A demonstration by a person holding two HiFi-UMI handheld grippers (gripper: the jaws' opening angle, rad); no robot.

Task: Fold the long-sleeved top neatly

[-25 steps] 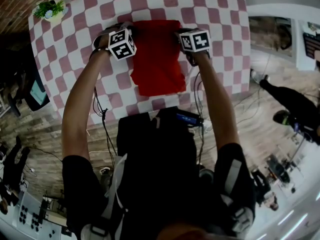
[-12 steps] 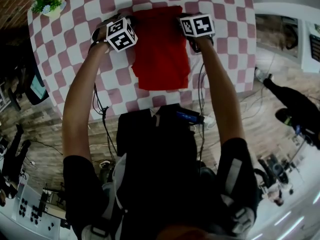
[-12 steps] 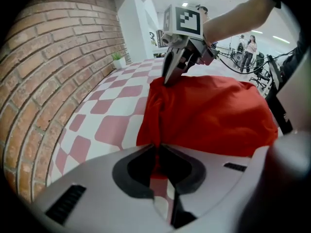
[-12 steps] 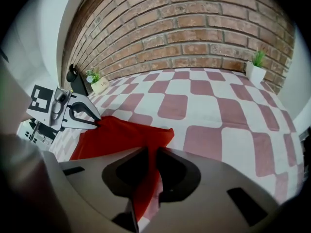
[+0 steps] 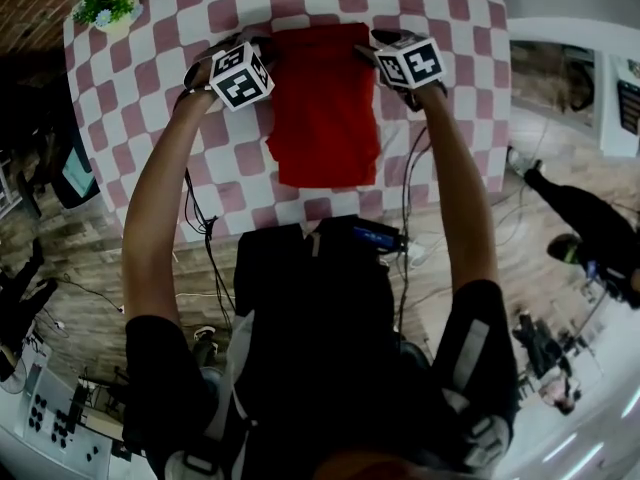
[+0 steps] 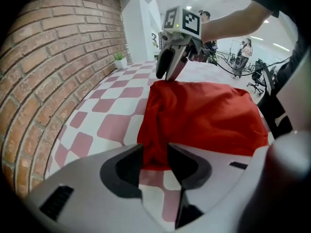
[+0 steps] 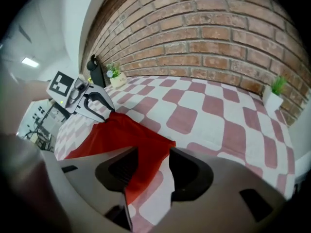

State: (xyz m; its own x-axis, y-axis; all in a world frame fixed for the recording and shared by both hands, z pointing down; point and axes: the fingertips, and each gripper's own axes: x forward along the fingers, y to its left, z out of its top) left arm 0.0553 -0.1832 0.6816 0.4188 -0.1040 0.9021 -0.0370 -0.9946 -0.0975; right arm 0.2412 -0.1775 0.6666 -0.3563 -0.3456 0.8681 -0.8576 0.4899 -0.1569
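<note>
- Top (image 5: 322, 108), red and folded, lies upper centre of the head view on the checked table (image 5: 150, 128).
- Left gripper (image 6: 155, 152), at its far left corner: jaws opening, cloth between them.
- Right gripper (image 7: 153, 154), at its far right corner: jaws opening, cloth edge between.

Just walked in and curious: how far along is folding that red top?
Mostly done: the red long-sleeved top lies as a compact rectangle on the checkered tablecloth, no sleeves showing. In hand: the left gripper and right gripper sit at its far corners, jaws opening with cloth between them. Remaining: pulling clear, perhaps a final smoothing.
</note>
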